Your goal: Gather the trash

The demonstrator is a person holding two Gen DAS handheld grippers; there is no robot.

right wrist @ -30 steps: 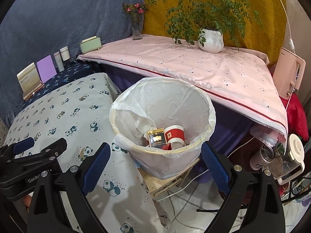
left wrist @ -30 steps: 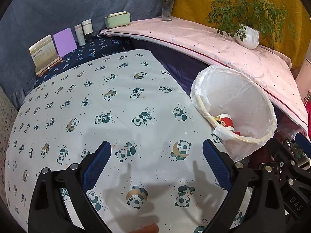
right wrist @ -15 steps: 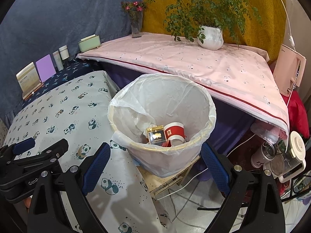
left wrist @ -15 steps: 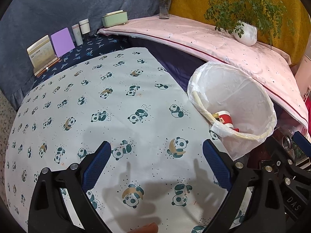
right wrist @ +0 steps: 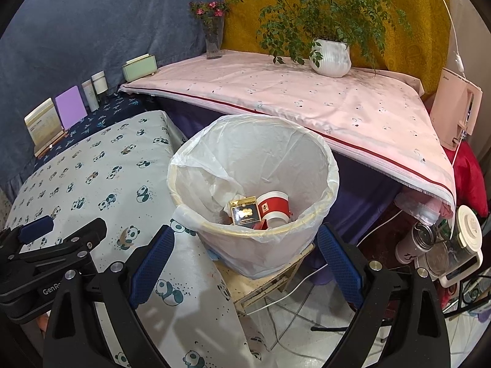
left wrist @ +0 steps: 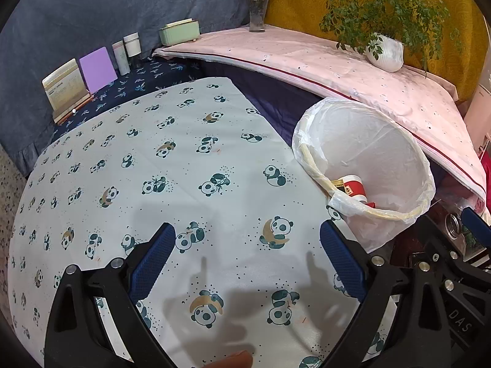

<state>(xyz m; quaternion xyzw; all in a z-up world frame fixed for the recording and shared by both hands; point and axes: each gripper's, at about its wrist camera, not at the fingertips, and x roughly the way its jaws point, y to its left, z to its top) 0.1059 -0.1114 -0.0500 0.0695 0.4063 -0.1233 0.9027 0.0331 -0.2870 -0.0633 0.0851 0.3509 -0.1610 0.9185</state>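
Inside the bin, centre of the right wrist view: trash already lies in the round cream wastebasket lined with a thin white plastic bag [right wrist: 254, 184], which stands on a small wooden stool [right wrist: 267, 279] just beside the table edge.
Trash counted: one red-and-white paper cup [right wrist: 274, 207] on its side, mouth toward the lower right; one small black-and-gold carton [right wrist: 244, 213] touching the cup's left side; crumpled white paper [right wrist: 221, 190] behind them; a red scrap under the carton, too hidden to name.
Trash on the table: none visible on the white panda-print tablecloth [left wrist: 153, 168] in either view.
Direction from the claws: bin lies straight ahead and below the right gripper [right wrist: 245, 263]; for the left gripper [left wrist: 247, 260] it sits toward the right of the frame.
Nearer hand: the right, by my judgement.
Left gripper: blue-padded fingers spread wide, nothing between them, above bare cloth.
Right gripper: spread wide and empty, fingers framing the bin's near rim.
Coming move: no loose piece shows, so collecting looks done or nearly so.
Bins: one.
Surroundings: one white ribbed pot with a green plant [right wrist: 330, 58], one glass vase of red flowers [right wrist: 213, 40], one pale green box [right wrist: 139, 67] on the pink cloth at the top.
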